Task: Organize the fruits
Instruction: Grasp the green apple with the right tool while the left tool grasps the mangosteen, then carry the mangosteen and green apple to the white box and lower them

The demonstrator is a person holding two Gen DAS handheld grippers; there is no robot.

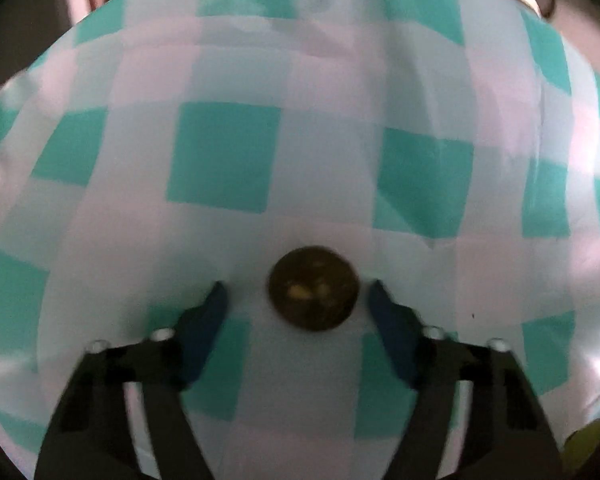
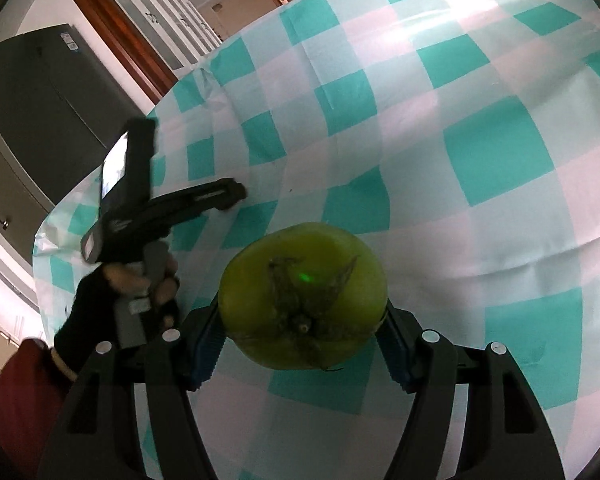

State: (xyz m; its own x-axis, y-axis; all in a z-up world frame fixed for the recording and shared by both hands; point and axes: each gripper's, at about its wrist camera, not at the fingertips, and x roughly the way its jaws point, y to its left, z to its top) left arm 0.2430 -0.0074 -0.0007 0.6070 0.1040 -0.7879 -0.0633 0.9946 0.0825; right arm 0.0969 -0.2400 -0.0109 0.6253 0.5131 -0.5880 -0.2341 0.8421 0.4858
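In the left wrist view a small dark brown round fruit (image 1: 313, 289) lies on the green-and-white checked tablecloth (image 1: 224, 160). My left gripper (image 1: 298, 290) is open, its blue pads to either side of the fruit with gaps on both sides. In the right wrist view my right gripper (image 2: 302, 320) is shut on a large green persimmon-like fruit (image 2: 303, 300) with a dried calyx, held above the cloth. The left gripper (image 2: 236, 194) also shows there, at the left over the cloth.
The tablecloth (image 2: 460, 140) covers a round table whose edge curves along the left. A dark refrigerator (image 2: 40, 92) and a wooden door frame (image 2: 112, 20) stand beyond it. A yellow-green fruit edge (image 1: 588, 436) shows at the lower right of the left wrist view.
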